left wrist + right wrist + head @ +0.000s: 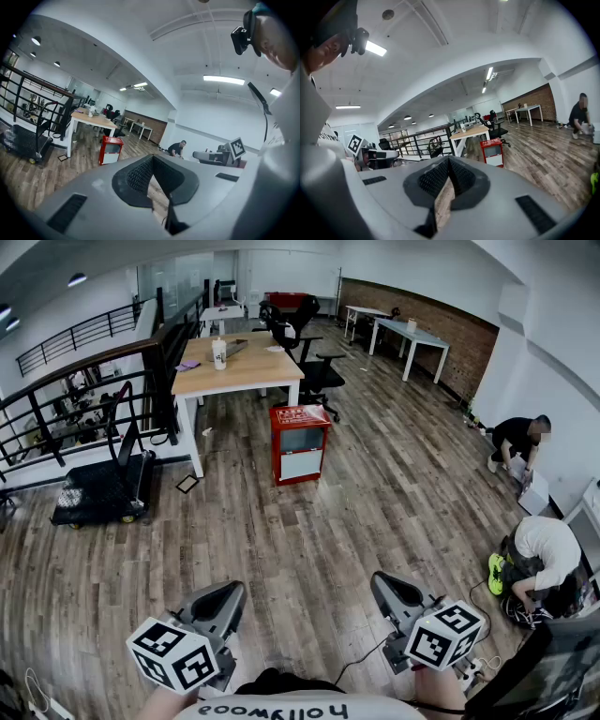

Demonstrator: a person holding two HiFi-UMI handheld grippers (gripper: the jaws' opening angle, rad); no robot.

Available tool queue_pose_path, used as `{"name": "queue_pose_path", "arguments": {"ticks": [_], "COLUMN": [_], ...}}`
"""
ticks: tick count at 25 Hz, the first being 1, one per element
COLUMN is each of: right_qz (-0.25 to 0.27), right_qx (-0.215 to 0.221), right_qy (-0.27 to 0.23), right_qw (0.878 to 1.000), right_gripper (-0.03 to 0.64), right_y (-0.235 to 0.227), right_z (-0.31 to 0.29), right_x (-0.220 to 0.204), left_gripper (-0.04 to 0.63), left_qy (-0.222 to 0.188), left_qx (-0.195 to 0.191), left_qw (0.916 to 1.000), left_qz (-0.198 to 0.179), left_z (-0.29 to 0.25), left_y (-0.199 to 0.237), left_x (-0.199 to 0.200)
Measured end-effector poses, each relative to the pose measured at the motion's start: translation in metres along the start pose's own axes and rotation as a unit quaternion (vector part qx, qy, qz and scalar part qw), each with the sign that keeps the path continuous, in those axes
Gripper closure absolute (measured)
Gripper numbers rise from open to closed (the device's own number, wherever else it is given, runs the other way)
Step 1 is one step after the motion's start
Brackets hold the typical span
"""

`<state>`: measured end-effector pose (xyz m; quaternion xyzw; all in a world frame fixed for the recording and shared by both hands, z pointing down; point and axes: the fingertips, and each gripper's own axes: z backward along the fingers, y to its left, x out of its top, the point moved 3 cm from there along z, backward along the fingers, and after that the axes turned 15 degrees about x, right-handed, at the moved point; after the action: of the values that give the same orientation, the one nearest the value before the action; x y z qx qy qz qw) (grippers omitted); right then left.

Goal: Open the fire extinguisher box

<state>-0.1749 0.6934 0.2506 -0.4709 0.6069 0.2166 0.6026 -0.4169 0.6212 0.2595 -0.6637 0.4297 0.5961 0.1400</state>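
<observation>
The red fire extinguisher box (300, 442) stands on the wood floor in front of a wooden table, with a glass front panel that looks closed. It also shows far off as a small red box (110, 150) in the left gripper view and as the red box (492, 152) in the right gripper view. My left gripper (223, 598) is held low at the bottom left of the head view, far from the box, its jaws shut with nothing between them. My right gripper (391, 591) is at the bottom right, also shut and empty.
A wooden table (234, 367) with a cup (219, 352) stands behind the box, with black office chairs (305, 343) beside it. A black cart (103, 488) sits by the railing (75, 390) at left. Two people (539, 559) crouch at the right wall.
</observation>
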Motion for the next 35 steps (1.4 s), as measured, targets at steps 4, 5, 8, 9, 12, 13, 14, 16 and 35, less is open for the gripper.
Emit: {"name": "queue_pose_path", "arguments": {"ticks": [4,5,8,9,12,13,14,16,35], "right_qz": [0.005,0.002,-0.014,-0.017,-0.015,-0.013,-0.012,-0.012,0.003], "right_qx": [-0.002,-0.001,0.006,0.006,-0.003,-0.008,-0.011,-0.015,-0.033], "right_qy": [0.007,0.005,-0.008,-0.010,-0.009,-0.007,-0.006,-0.005,-0.028], "right_qw": [1.000,1.000,1.000,1.000,1.000,1.000,1.000,1.000,0.999], "right_gripper": [0.607,0.607,0.607,0.607,0.607,0.607,0.607,0.607,0.607], "right_y": [0.000,0.000,0.001,0.002,0.002,0.002,0.002,0.003,0.023], "right_z": [-0.001,-0.002,-0.004,-0.004,-0.004,-0.004,-0.004,-0.006,-0.034], "right_x": [0.001,0.000,0.000,0.000,0.001,0.001,0.000,-0.003,-0.013], "left_gripper": [0.589,0.589,0.589,0.589,0.589,0.589,0.589,0.589,0.589], "left_qy": [0.000,0.000,0.002,0.002,0.001,0.000,0.000,-0.001,0.011], "left_qx": [0.001,0.002,0.003,0.002,0.000,0.000,0.000,-0.003,-0.027], "left_qw": [1.0000,1.0000,1.0000,1.0000,1.0000,1.0000,1.0000,1.0000,0.9994], "left_qz": [0.002,0.003,0.004,0.003,0.000,-0.001,-0.002,-0.005,-0.017], "left_z": [0.000,0.000,0.000,0.000,0.000,0.000,0.000,0.000,0.002], "left_y": [0.001,0.002,0.004,0.005,0.008,0.009,0.010,0.013,0.054], "left_x": [0.002,0.002,0.000,0.000,0.001,0.002,0.002,0.003,0.001]}}
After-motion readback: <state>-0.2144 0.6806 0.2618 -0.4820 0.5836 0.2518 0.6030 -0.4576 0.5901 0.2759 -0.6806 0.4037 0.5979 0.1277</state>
